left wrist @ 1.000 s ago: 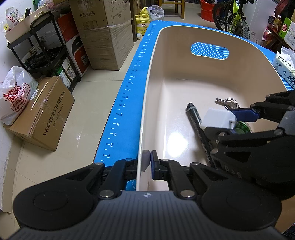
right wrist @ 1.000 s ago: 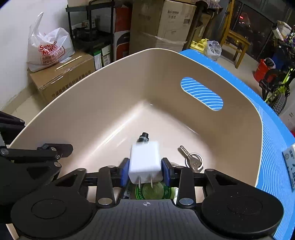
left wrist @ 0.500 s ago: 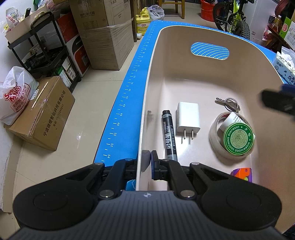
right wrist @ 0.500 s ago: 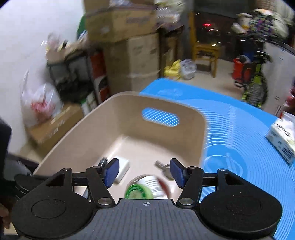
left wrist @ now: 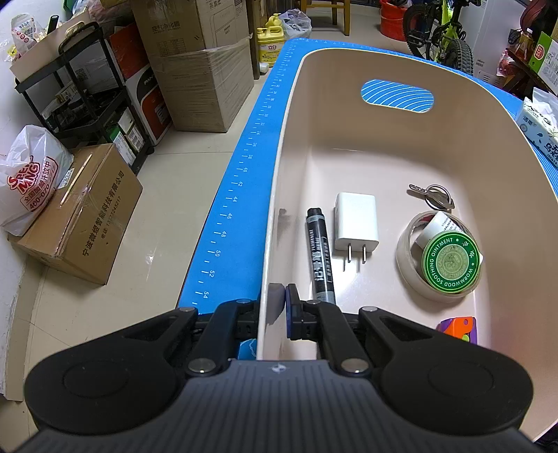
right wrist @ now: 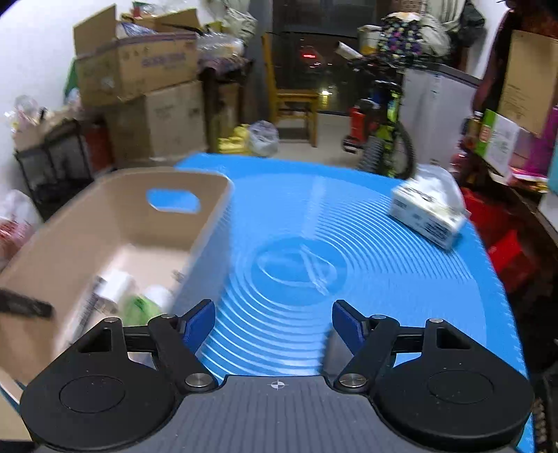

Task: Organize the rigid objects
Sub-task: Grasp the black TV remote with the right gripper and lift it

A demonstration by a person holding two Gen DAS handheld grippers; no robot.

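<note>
- The beige bin [left wrist: 453, 146] stands on the blue mat [right wrist: 348, 251] that covers the bench; it has smooth walls and an oval handle hole in the far wall.
- The white charger [left wrist: 356, 223] lies flat on the bin floor, with its two metal prongs pointing toward the left wrist camera.
- Just beside it on the left lies a black marker [left wrist: 319, 254], almost parallel to the near wall.
- To the right, a tape roll [left wrist: 411, 258] lies flat, and a green ointment tin [left wrist: 450, 262] rests inside its ring.
- A key on a ring [left wrist: 434, 197] lies behind the tape, and an orange and purple toy [left wrist: 458, 327] is near the front edge.
- The left gripper [left wrist: 281, 305] has its jaws closed on the left wall of the bin, one finger outside and one inside.
- The right gripper [right wrist: 273, 322] is over the mat, to the right of the bin, with jaws wide apart and nothing between them; this view is blurred.
- A tissue pack [right wrist: 427, 212] lies on the far right part of the mat, well apart from the bin.
- Cardboard boxes [left wrist: 205, 52] and a bicycle [left wrist: 443, 31] stand on the floor behind.
</note>
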